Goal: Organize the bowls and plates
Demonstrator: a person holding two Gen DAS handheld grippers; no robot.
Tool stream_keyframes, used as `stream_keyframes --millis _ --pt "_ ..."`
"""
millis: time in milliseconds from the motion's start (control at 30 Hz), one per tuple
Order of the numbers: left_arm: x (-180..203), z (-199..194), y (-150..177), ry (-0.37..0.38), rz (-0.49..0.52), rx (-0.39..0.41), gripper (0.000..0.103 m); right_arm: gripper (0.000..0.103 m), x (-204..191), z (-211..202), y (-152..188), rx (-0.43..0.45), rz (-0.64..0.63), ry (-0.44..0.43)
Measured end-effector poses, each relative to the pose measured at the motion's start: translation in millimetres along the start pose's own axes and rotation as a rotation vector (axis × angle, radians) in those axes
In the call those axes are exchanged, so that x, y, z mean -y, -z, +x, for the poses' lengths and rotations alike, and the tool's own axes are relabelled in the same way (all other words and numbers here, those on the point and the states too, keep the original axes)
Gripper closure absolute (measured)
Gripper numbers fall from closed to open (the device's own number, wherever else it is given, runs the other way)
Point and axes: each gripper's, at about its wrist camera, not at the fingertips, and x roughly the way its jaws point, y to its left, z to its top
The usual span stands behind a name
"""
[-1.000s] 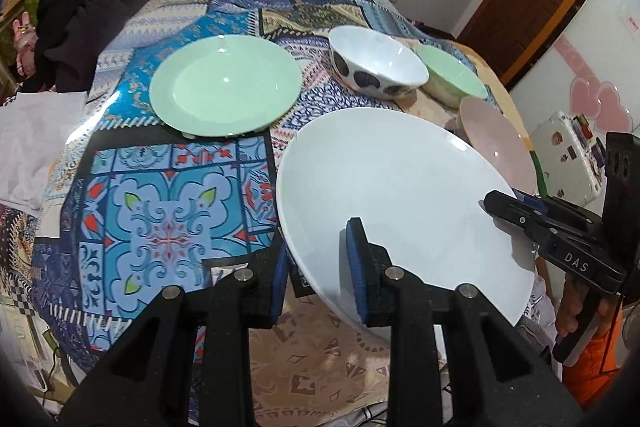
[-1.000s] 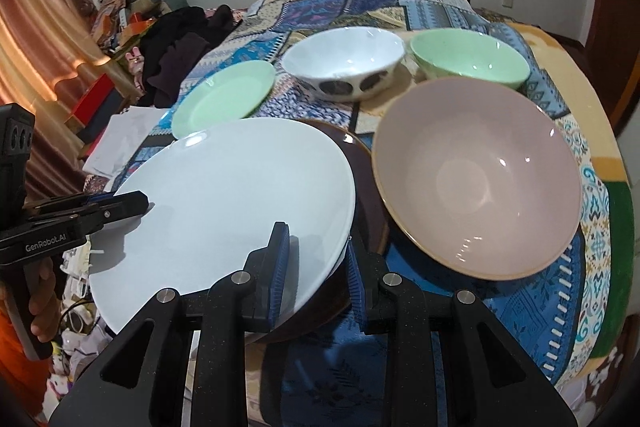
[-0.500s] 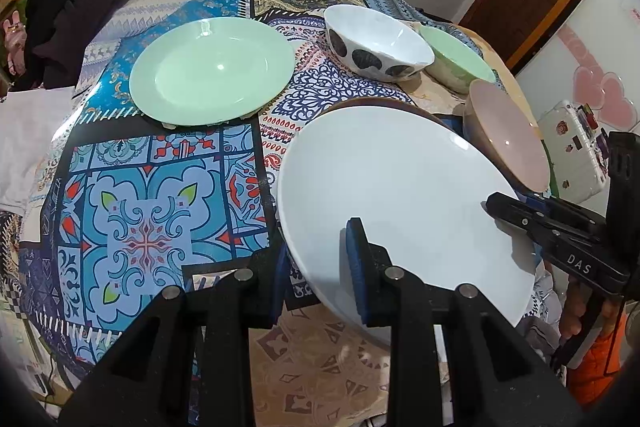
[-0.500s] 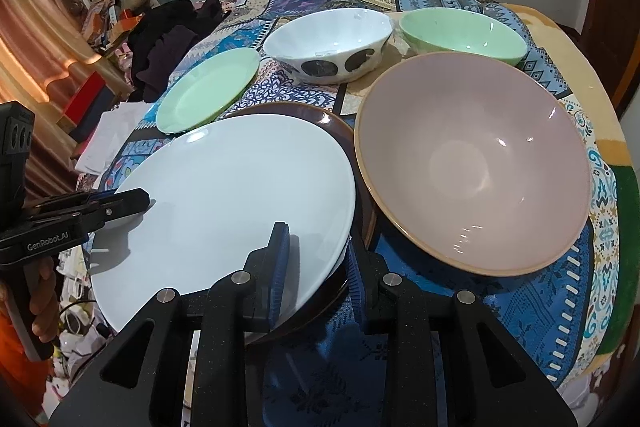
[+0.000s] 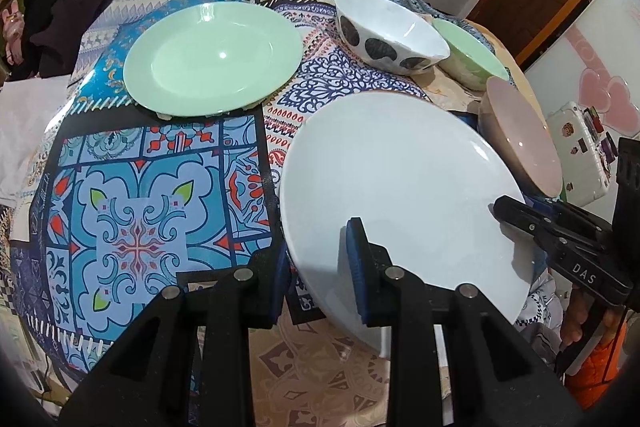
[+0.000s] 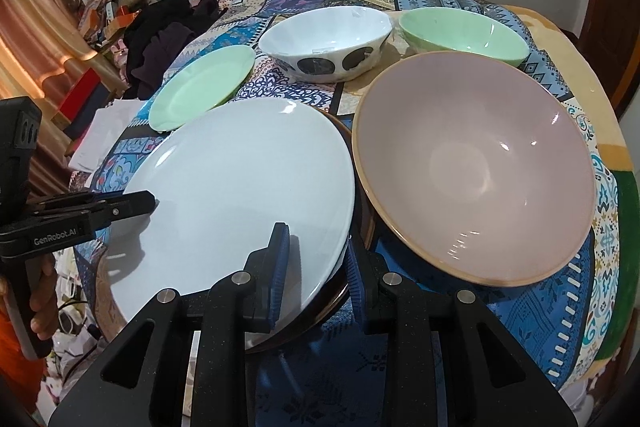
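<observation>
Currently: white plate (image 6: 240, 195) stacking onto brown plate (image 6: 352, 223).
Left tongs (image 5: 320, 263) and right tongs (image 6: 316, 259) each clamp its rim; next, lower level, release.

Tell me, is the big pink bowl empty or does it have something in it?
Empty. The right wrist view looks straight into the pink bowl and shows only bare glazed surface.

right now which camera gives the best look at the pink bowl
The right wrist view. There the pink bowl fills the right side, its whole rim and inside open to the camera, just beside the white plate. In the left wrist view it sits at the far right edge, seen from the side and squeezed narrow by the lens.
</observation>
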Motion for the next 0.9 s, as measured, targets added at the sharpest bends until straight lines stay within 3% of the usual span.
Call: stream_keyframes --millis 267,567,900 --pt "0.9 6.4 0.8 -0.01 0.01 -0.011 0.075 0.078 -0.5 -1.7 0.7 0.006 0.005 -0.001" --pt "2.1 7.4 1.8 -0.021 0.024 -0.007 0.076 0.075 -4.6 -5.3 1.4 0.009 -0.037 0.084" --pt "4.2 -16.9 1.3 -0.02 0.038 0.059 0.075 0.07 -13.6 -26.7 -6.9 0.062 -0.067 0.051"
